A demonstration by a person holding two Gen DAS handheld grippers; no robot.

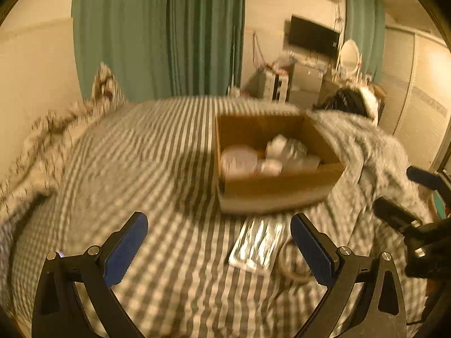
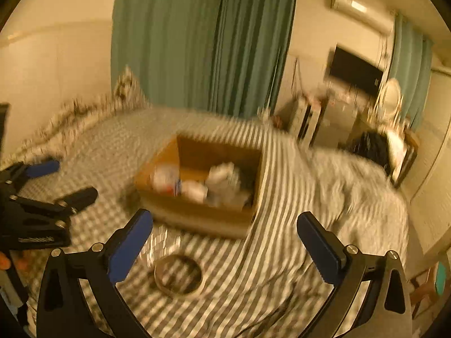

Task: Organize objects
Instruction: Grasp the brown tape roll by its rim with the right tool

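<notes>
An open cardboard box (image 1: pixel 279 186) sits on the striped bed and holds several pale bottles and packets (image 1: pixel 253 160); it also shows in the right wrist view (image 2: pixel 197 214). A clear shiny packet (image 1: pixel 256 245) and a ring of tape (image 1: pixel 290 267) lie on the bedding in front of the box. The ring (image 2: pixel 179 276) lies between my right fingers, with the packet (image 2: pixel 160 245) blurred beside it. My left gripper (image 1: pixel 218 231) is open and empty above the packet. My right gripper (image 2: pixel 225 225) is open and empty above the ring. Both views are blurred.
The grey-and-white striped bedding (image 1: pixel 141 155) covers the bed, with a rumpled fuzzy blanket (image 1: pixel 360 146) at the right and pillows (image 1: pixel 104 84) at the far left. Green curtains (image 1: pixel 169 33), a dresser with mirror (image 1: pixel 349 56) and a wall TV (image 1: pixel 314 35) stand behind.
</notes>
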